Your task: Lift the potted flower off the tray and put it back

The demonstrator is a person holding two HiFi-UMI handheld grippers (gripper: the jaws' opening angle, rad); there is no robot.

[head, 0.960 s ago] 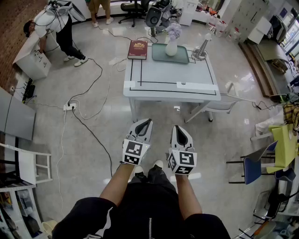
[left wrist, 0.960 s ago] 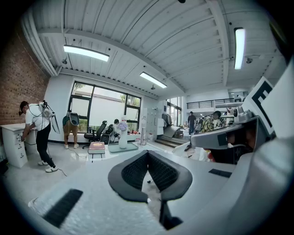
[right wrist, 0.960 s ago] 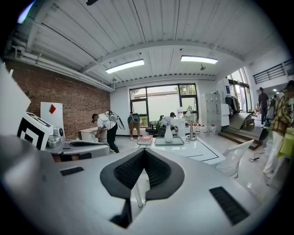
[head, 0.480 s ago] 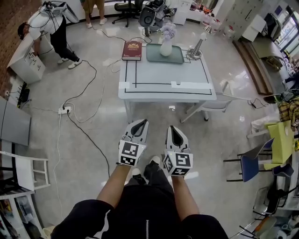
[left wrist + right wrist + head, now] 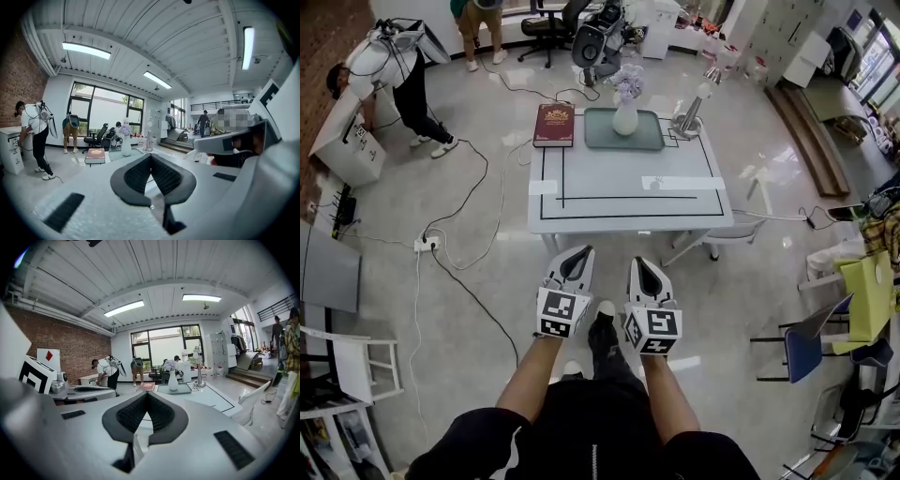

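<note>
The flower (image 5: pixel 625 112) stands upright on the green tray (image 5: pixel 602 129) at the far edge of the table (image 5: pixel 628 192). It is well apart from both grippers, which hang side by side over the floor short of the table's near edge. Seen from the head view, it lies at about 12 o'clock from the right gripper (image 5: pixel 639 262) and between 12 and 1 o'clock from the left gripper (image 5: pixel 581 251). Neither looks clearly nearer, though the right one seems more squarely in line. The flower's long axis is vertical and both grippers point nearly level, so a side-on approach to the white vase looks like the fitting one once the gap is closed. In its own view the left gripper (image 5: pixel 151 160) has its jaws together at the tips with nothing between them, and the flower (image 5: pixel 125 140) shows small at 11 o'clock above them. The right gripper (image 5: pixel 147 397) is likewise closed and empty, with the flower (image 5: pixel 173 379) at about 1 o'clock. A book (image 5: pixel 554 125) lies just beside the tray at its 9 o'clock and a metal stand (image 5: pixel 689 114) at its 3 o'clock. The vase hides part of the tray's far rim. Its foot is too small to tell exactly how it sits. In both gripper views the gripper's own body cuts off the near part of the table.
</note>
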